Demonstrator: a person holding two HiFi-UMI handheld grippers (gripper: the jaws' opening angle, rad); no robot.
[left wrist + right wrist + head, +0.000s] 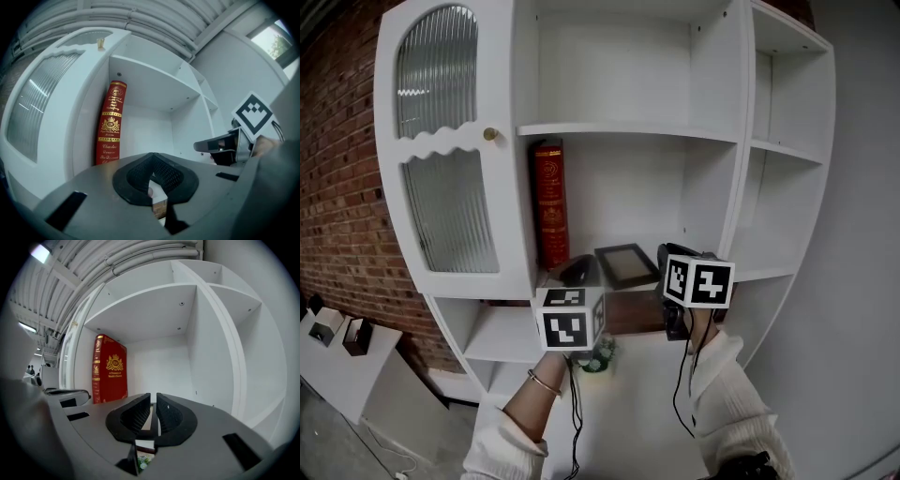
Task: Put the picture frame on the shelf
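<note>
Left gripper (574, 271): jaws together, empty, just right of the red book's (548, 202) foot. Right gripper (666, 258): jaws closed to a slit on the frame's (626, 264) right edge. The frame sits tilted, low in the shelf (628, 192) bay, right of the book.

Picture frame (626, 264) sits right of the book (549, 203).

Soft, even light (gripper views fisheye-bent, dark-cornered).
</note>
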